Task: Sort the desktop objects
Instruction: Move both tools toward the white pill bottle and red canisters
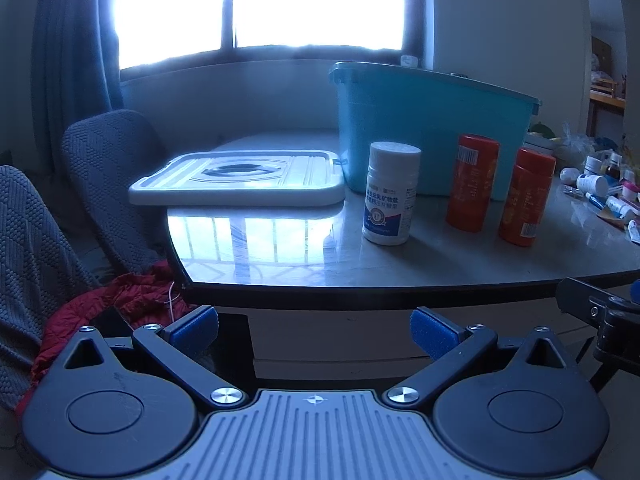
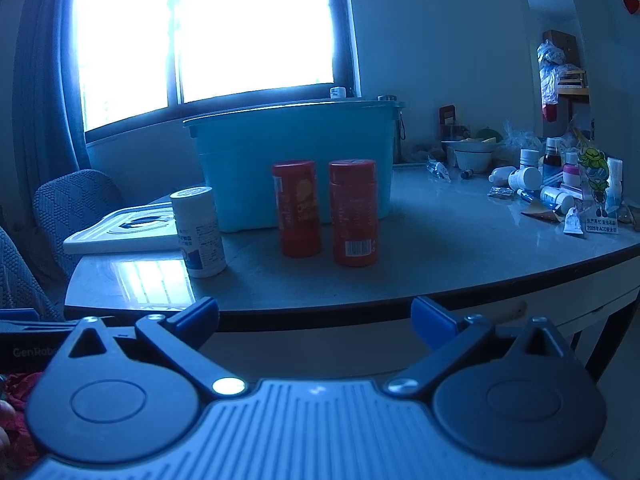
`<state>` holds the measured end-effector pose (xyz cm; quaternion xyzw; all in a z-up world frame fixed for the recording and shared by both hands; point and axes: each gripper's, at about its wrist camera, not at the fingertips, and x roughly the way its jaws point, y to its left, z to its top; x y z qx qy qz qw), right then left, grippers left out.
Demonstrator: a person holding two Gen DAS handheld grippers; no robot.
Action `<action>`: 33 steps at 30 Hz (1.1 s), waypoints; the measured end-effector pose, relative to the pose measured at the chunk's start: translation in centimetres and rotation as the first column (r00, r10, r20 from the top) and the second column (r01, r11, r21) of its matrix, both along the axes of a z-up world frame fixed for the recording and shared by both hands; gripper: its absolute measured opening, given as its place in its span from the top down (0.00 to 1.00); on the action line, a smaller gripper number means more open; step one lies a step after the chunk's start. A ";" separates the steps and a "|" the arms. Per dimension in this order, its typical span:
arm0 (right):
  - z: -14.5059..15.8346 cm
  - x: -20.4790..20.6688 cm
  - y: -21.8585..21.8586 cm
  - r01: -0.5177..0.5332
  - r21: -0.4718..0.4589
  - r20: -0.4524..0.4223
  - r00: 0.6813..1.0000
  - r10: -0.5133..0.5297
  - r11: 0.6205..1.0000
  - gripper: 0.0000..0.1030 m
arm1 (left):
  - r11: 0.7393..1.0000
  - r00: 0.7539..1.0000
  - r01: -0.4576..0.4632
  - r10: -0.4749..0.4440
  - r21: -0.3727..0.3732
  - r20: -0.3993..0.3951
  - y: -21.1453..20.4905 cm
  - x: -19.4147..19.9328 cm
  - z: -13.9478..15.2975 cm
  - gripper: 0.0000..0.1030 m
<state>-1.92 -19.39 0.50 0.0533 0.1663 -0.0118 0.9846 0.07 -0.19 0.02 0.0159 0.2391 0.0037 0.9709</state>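
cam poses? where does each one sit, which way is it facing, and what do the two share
Left wrist: below the table edge, looking up at white bottle, lid; own open left gripper shows.
Right wrist: same height, further right, facing two red canisters, clutter; open right gripper shows.
Shared: blue bin, bottle, canisters, window.

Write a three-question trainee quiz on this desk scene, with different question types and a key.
1. True or false: the white plastic lid sits closed on the blue plastic storage bin.
2. Multiple choice: how many tall orange cylindrical canisters stand before the bin? A one, B two, C three.
3. Fill in: the white pill bottle with a blue label stands ____ on the glossy grey table.

Key: 1 false, the lid lies flat on the table beside the bin. 2 B. 3 upright. Bonus note: the left gripper and right gripper are both open, holding nothing.
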 end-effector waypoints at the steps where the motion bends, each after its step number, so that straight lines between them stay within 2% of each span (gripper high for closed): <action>1: 0.1 0.1 0.0 0.001 -0.006 0.000 1.000 -0.001 1.000 0.00 | 1.000 1.000 0.001 -0.001 0.003 0.001 -0.2 0.1 0.0 0.00; 7: -0.3 0.3 -0.4 0.010 0.004 0.005 1.000 -0.010 1.000 0.00 | 1.000 1.000 0.004 -0.005 0.018 0.006 -1.1 0.4 0.1 0.00; 13: 0.1 1.2 -1.7 0.022 -0.002 0.024 0.999 -0.022 1.000 0.00 | 1.000 1.000 0.018 -0.018 0.000 0.012 -1.1 1.3 0.1 0.00; 33: 0.2 6.5 -3.2 0.050 -0.025 0.029 0.998 -0.049 0.998 0.00 | 0.999 0.997 0.035 -0.033 -0.024 0.065 -2.8 7.2 0.4 0.00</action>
